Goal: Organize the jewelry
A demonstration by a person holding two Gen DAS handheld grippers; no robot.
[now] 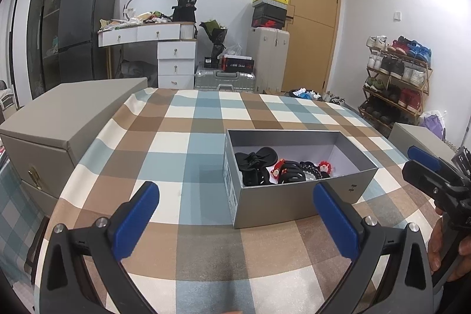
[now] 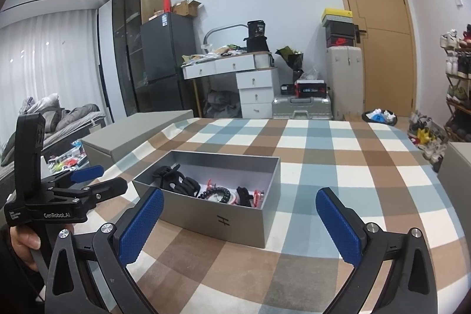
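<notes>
An open grey box (image 1: 282,202) (image 2: 217,221) stands on the checked tablecloth. Inside lie black hair claws (image 1: 254,164) (image 2: 173,180), a dark bead bracelet (image 2: 217,192), and red-and-white ornaments (image 1: 325,167) (image 2: 256,196). My left gripper (image 1: 235,205) is open and empty, above the cloth just in front of the box's near left corner. My right gripper (image 2: 240,211) is open and empty, in front of the box's near wall. Each gripper shows at the edge of the other view: the right one (image 1: 424,164), the left one (image 2: 88,178).
A large grey drawer case (image 1: 59,119) (image 2: 132,137) sits at the table's left edge. Another grey case (image 1: 418,137) (image 2: 457,167) sits at the right edge. The checked table (image 1: 206,114) extends beyond the box. Room furniture and a shoe rack (image 1: 397,78) stand behind.
</notes>
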